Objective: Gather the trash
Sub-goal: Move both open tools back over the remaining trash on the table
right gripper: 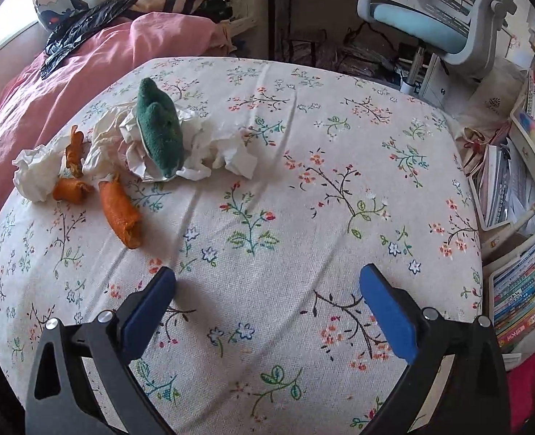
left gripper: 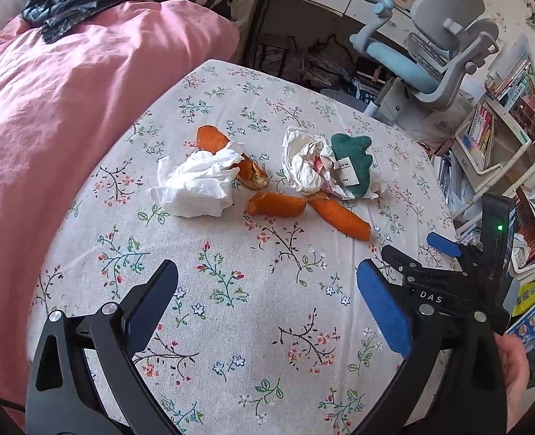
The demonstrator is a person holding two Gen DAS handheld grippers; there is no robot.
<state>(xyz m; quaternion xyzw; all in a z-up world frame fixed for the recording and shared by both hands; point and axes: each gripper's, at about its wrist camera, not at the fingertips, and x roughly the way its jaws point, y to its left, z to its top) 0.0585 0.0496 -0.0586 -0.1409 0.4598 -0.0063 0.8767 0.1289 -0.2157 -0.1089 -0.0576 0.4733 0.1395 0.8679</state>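
Observation:
Trash lies on the floral bedsheet [left gripper: 267, 272]: a white tissue [left gripper: 195, 185], three orange peels [left gripper: 276, 204], crumpled white paper [left gripper: 303, 166] and a green cloth piece [left gripper: 354, 166] with a tag. My left gripper [left gripper: 267, 290] hovers open near the sheet, short of the pile, with nothing between its fingers. My right gripper [left gripper: 418, 250] shows at the right of the left wrist view. In the right wrist view the right gripper [right gripper: 267, 290] stands open over bare sheet. The peels [right gripper: 120, 214], paper [right gripper: 129, 137], green cloth [right gripper: 160, 134] and tissue [right gripper: 32, 177] lie to its upper left.
A pink duvet [left gripper: 68, 108] covers the left of the bed, with a black plastic bag [left gripper: 71, 0] on it. Beyond the bed stand a grey-blue desk chair [left gripper: 430, 54] and a desk. Shelves of books [right gripper: 521, 290] line the right. A hand [left gripper: 514, 373] holds the right gripper.

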